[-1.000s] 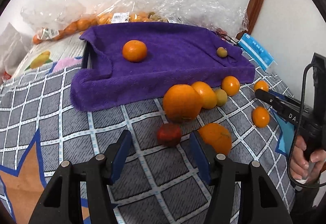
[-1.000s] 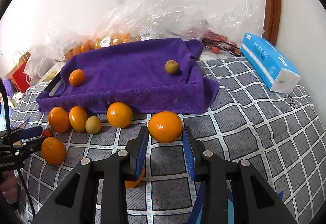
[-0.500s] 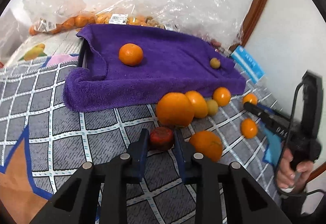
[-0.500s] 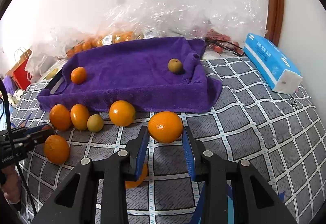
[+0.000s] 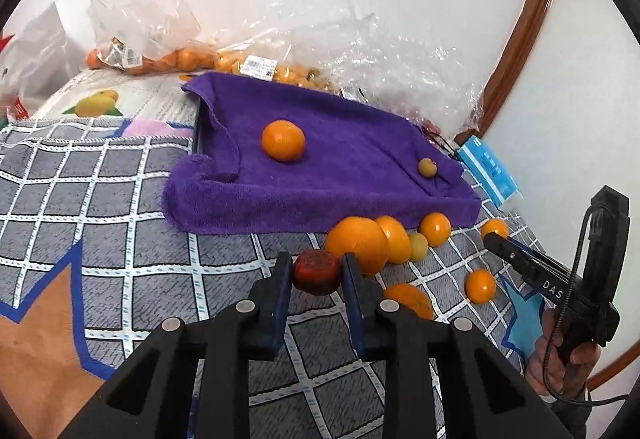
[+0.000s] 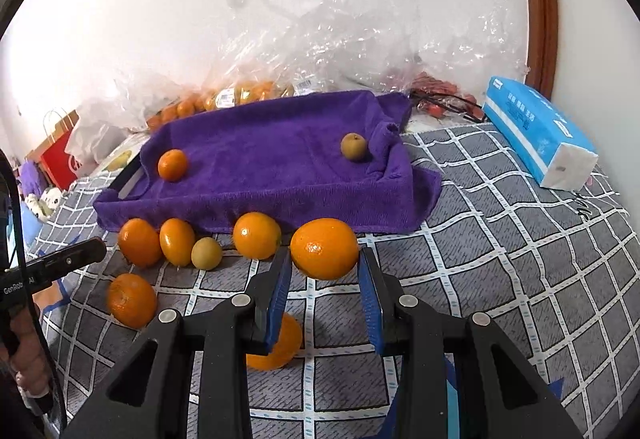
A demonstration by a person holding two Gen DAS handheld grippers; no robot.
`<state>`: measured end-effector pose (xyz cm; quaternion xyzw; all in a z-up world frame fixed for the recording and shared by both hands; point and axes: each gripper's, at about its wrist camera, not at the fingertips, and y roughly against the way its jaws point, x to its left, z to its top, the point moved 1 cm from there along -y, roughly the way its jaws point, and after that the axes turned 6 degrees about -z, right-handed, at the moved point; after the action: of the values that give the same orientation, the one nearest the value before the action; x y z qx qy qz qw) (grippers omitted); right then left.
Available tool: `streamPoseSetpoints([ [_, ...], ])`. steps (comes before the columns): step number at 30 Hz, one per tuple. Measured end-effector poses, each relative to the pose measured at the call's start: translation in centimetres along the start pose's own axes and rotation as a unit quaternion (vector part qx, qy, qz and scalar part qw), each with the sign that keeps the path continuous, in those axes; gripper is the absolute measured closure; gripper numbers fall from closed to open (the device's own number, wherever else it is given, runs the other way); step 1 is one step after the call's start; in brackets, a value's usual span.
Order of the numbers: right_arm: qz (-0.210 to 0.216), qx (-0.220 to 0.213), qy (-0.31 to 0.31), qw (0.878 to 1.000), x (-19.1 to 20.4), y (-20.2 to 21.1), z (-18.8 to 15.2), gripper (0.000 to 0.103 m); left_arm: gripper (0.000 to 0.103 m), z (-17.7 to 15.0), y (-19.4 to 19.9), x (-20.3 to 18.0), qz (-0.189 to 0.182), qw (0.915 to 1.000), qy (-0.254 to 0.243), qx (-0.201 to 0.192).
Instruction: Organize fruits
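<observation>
- Left tool [image 5: 316,275]: both blue pads are pressed against the sides of a small dark red fruit [image 5: 317,272]. Whether it rests on the surface or is lifted off it cannot be told.
- Right tool [image 6: 325,275]: its fingers flank a large orange [image 6: 324,248]. The left pad touches it; the right pad looks at most just touching, so whether the grip is firm cannot be told. A shadowed orange [image 6: 280,347] lying below and behind suggests the held one is raised off the surface.
- Judgement: each tool takes the fruit across its widest part, which suits a round, rolling item.
- Around the tools: loose fruit lies in a row along the near edge of the purple towel [image 6: 276,163], on a grey checked blanket [image 6: 500,259]; the surface looks like a bed.
- The row holds three more oranges and one small yellow-green fruit [image 6: 206,253]. Another orange [image 6: 131,299] lies apart, nearer the left tool.
- The towel drapes over a tray-like form; a dark rim shows at its left end. Its raised sides would keep fruit from rolling.
- On it: one orange [image 6: 172,164] near the left end, one small brownish fruit [image 6: 354,146] near the right. Judgement: kinds are being placed apart.
- Beyond: plastic bags of fruit [image 6: 240,95] by the wall; a blue tissue pack [image 6: 536,131] at the right.
</observation>
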<state>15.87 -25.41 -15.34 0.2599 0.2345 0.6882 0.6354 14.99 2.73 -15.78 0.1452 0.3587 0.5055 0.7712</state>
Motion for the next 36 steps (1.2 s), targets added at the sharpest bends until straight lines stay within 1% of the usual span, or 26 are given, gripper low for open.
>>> streamPoseSetpoints([
  [5,-0.003,-0.022,-0.016,1.000,-0.6,0.9,0.0,0.069,0.079,0.1,0.9,-0.1,0.014,0.9996,-0.005,-0.025],
  [8,-0.012,-0.034,-0.025,0.999,-1.0,1.3,0.0,0.069,0.079,0.2,1.1,-0.1,0.020,0.9993,-0.003,-0.033],
  [11,-0.010,-0.035,-0.033,0.999,-1.3,1.4,0.1,0.069,0.079,0.4,1.4,0.2,0.012,0.9992,0.005,-0.038],
  [14,-0.019,-0.033,-0.035,0.999,-1.2,1.4,0.1,0.069,0.079,0.6,1.8,0.5,0.005,0.9989,0.015,-0.045],
  [16,-0.015,-0.029,-0.041,0.999,-1.0,1.6,0.1,0.069,0.079,0.7,2.0,0.6,0.000,0.9985,0.021,-0.050],
  [20,-0.013,-0.032,-0.045,0.998,-0.3,2.7,0.2,0.069,0.079,0.7,2.3,0.8,-0.002,0.9978,0.030,-0.059],
  [25,-0.013,-0.037,-0.053,0.998,0.3,4.1,0.5,0.069,0.079,0.7,2.9,0.7,-0.006,0.9969,0.030,-0.072],
  [31,-0.031,-0.050,-0.047,0.997,0.8,5.9,1.2,0.069,0.079,1.1,3.8,0.6,0.005,0.9963,0.022,-0.083],
  [34,-0.037,-0.059,-0.048,0.996,0.8,7.0,1.8,0.069,0.079,2.1,5.3,0.7,0.005,0.9956,0.020,-0.092],
  [36,-0.040,-0.067,-0.046,0.996,0.9,7.6,2.3,0.069,0.079,2.8,6.2,0.4,0.011,0.9954,0.013,-0.094],
])
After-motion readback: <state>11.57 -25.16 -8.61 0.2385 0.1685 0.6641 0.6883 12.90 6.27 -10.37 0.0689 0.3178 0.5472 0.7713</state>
